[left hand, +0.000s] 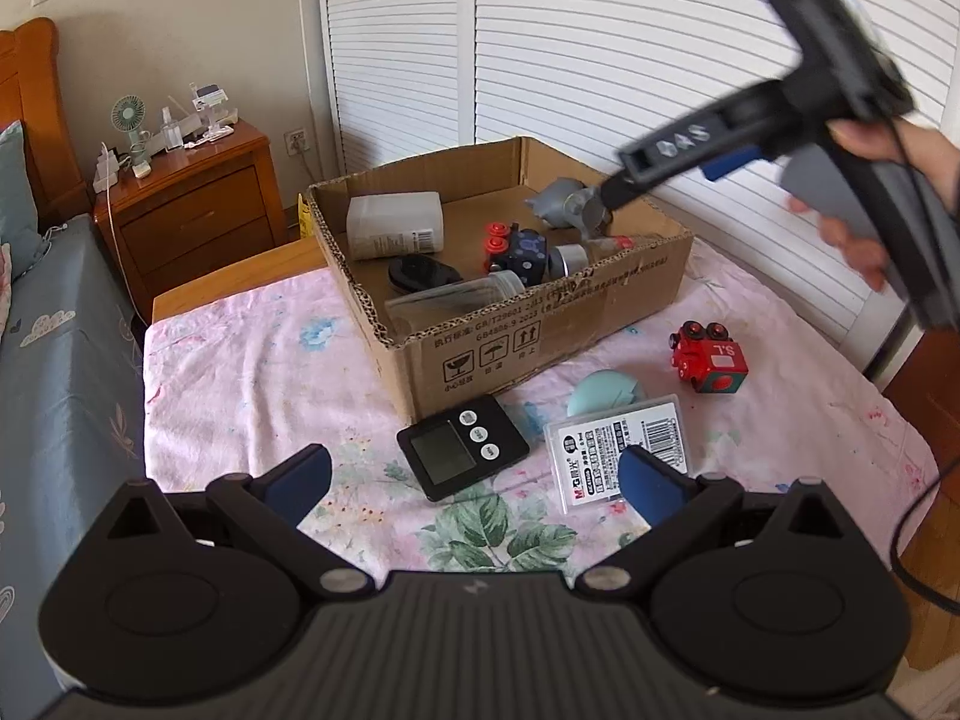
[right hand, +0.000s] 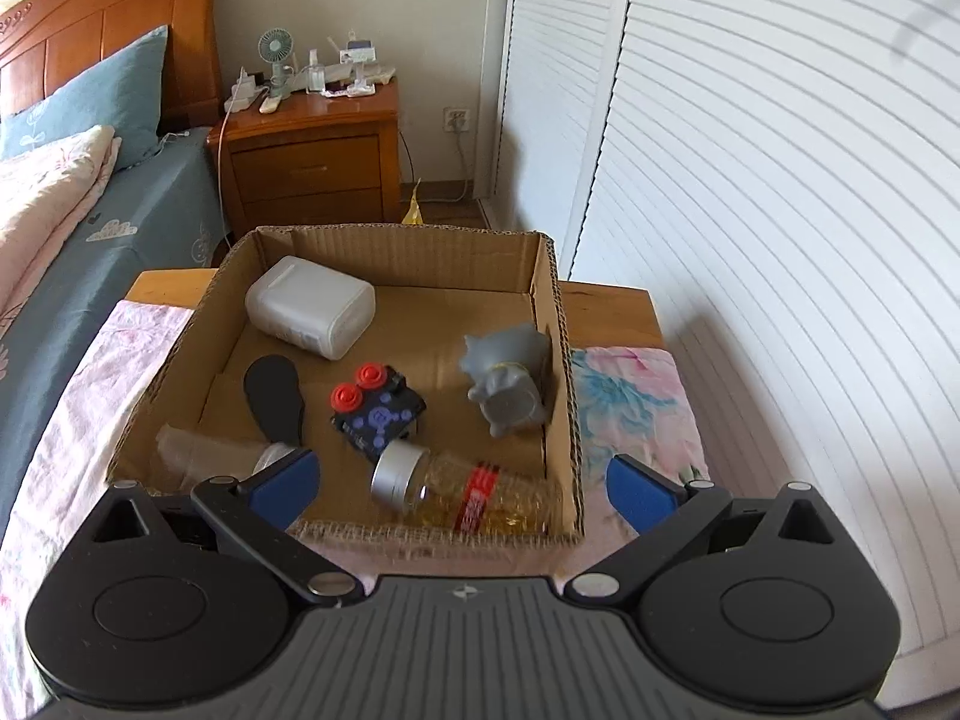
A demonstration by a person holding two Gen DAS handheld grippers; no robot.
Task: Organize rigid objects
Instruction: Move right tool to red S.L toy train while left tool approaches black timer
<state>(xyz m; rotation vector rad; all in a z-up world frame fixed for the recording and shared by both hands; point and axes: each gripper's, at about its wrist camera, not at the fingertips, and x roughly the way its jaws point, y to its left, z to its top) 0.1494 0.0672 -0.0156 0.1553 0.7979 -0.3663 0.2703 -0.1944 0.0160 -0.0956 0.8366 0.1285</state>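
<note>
A cardboard box (left hand: pixel 516 336) (right hand: pixel 420 246) stands on the floral-covered table. In it lie a white plastic container (right hand: pixel 312 306), a black oval case (right hand: pixel 273 399), a dark blue toy with red wheels (right hand: pixel 375 408), a grey figurine (right hand: pixel 510 381), a capped bottle with a red label (right hand: pixel 462 489) and a clear bottle (right hand: pixel 210 450). On the cloth in front lie a black digital timer (left hand: pixel 462 447), a clear plastic card case (left hand: pixel 624 450), a pale blue round object (left hand: pixel 603 393) and a red toy train (left hand: pixel 711 357). My left gripper (left hand: pixel 474 480) is open above the timer. My right gripper (right hand: pixel 462 489) is open above the box's near edge; it also shows in the left wrist view (left hand: pixel 678 171).
A wooden nightstand (right hand: pixel 312 150) with a small fan and clutter stands behind the box. A bed with blue sheets (right hand: pixel 78 228) lies to the left. White louvered doors (right hand: pixel 750 180) run along the right. The table's wooden edge (right hand: pixel 606 312) shows beyond the cloth.
</note>
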